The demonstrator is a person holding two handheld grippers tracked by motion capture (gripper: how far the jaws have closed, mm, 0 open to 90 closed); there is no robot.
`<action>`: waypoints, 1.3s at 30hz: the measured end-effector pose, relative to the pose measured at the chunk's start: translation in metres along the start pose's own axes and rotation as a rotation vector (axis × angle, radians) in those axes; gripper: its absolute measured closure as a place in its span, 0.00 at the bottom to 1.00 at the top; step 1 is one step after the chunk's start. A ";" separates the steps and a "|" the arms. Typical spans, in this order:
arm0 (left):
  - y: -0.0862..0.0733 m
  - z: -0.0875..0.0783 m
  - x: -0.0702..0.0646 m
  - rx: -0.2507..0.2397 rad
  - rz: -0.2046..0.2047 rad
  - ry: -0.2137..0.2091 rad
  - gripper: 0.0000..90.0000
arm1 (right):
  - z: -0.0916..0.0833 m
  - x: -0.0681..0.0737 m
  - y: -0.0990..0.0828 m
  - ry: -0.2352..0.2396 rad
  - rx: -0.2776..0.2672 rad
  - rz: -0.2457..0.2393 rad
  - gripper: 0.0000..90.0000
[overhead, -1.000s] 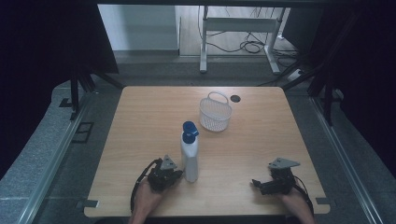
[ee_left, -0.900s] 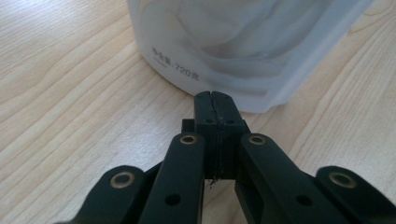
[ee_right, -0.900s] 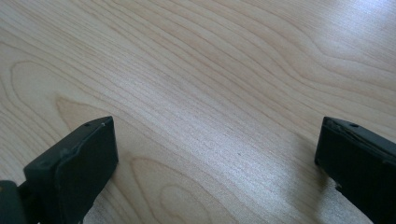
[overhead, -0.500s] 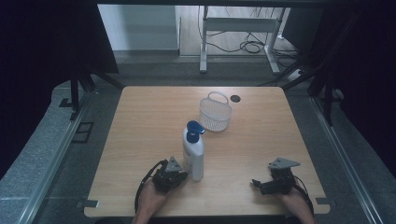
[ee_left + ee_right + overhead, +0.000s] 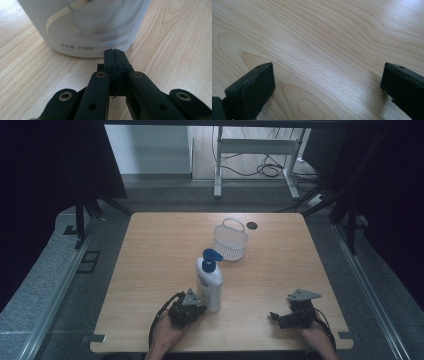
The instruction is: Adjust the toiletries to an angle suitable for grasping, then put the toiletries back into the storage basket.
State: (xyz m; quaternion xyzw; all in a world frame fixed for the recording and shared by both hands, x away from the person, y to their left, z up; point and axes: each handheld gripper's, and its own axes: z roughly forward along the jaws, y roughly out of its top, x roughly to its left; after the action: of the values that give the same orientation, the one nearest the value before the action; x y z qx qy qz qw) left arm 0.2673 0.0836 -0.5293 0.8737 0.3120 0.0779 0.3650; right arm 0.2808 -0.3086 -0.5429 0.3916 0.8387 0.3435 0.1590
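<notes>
The left gripper (image 5: 115, 53) has its jaws pressed fully together, gripping nothing; its tips meet the base of the white pump bottle (image 5: 87, 25), whose label print is readable in the left gripper view; from the high view the left gripper (image 5: 192, 307) sits just beside the pump bottle (image 5: 210, 282), which stands upright with a blue pump near the table's (image 5: 150, 270) front edge; the right gripper (image 5: 327, 82) rests wide apart over bare wood; a white wire basket (image 5: 230, 240) stands farther back.
</notes>
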 end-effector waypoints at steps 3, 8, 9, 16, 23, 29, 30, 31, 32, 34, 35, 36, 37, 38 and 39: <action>0.002 0.001 -0.001 -0.006 0.002 -0.004 0.99 | 0.000 0.000 0.000 0.000 0.000 0.000 0.00; 0.007 0.004 -0.003 -0.014 0.009 -0.002 0.99 | 0.000 0.000 0.000 0.000 0.000 -0.001 0.00; 0.007 0.004 -0.004 -0.015 0.009 -0.001 0.99 | 0.000 0.000 0.000 0.000 0.000 -0.002 0.00; 0.011 0.008 -0.004 -0.017 0.015 -0.008 0.98 | 0.000 0.000 0.000 0.001 0.000 -0.001 0.00; 0.011 0.006 -0.004 -0.017 0.012 -0.005 0.98 | 0.000 0.000 0.000 0.000 0.000 -0.002 0.00; 0.010 0.002 -0.004 -0.020 0.006 -0.011 0.95 | 0.000 0.000 0.000 0.001 0.000 -0.001 0.00; 0.010 0.002 -0.004 -0.019 0.004 -0.012 0.94 | 0.000 0.000 0.000 0.000 0.000 -0.002 0.00; 0.010 0.002 -0.004 -0.019 0.003 -0.012 0.93 | 0.000 0.000 0.000 0.001 0.000 -0.001 0.00; 0.009 0.001 -0.004 -0.019 0.002 -0.013 0.92 | 0.000 0.000 0.000 0.000 0.000 -0.002 0.00; 0.009 -0.001 -0.004 -0.019 -0.001 -0.012 0.91 | 0.000 0.000 0.000 0.000 0.000 -0.002 0.00; 0.009 -0.001 -0.005 -0.021 -0.003 -0.014 0.90 | 0.000 0.000 0.000 0.000 -0.001 -0.002 0.00; 0.009 -0.002 -0.005 -0.022 0.000 -0.013 0.89 | 0.000 0.000 0.000 0.001 0.000 -0.001 0.00; 0.009 -0.003 -0.005 -0.018 0.005 -0.013 0.88 | 0.000 0.000 0.000 0.002 -0.001 -0.002 0.00; 0.009 -0.004 -0.006 -0.018 0.005 -0.013 0.87 | 0.000 0.000 0.000 0.003 -0.001 -0.002 0.00; 0.009 -0.005 -0.006 -0.017 0.006 -0.009 0.86 | 0.000 0.000 0.000 0.003 -0.001 -0.002 0.00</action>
State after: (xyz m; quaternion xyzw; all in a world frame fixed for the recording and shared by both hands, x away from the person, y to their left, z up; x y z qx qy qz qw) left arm 0.2648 0.0781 -0.5194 0.8718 0.3069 0.0776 0.3738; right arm 0.2804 -0.3089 -0.5428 0.3902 0.8392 0.3443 0.1582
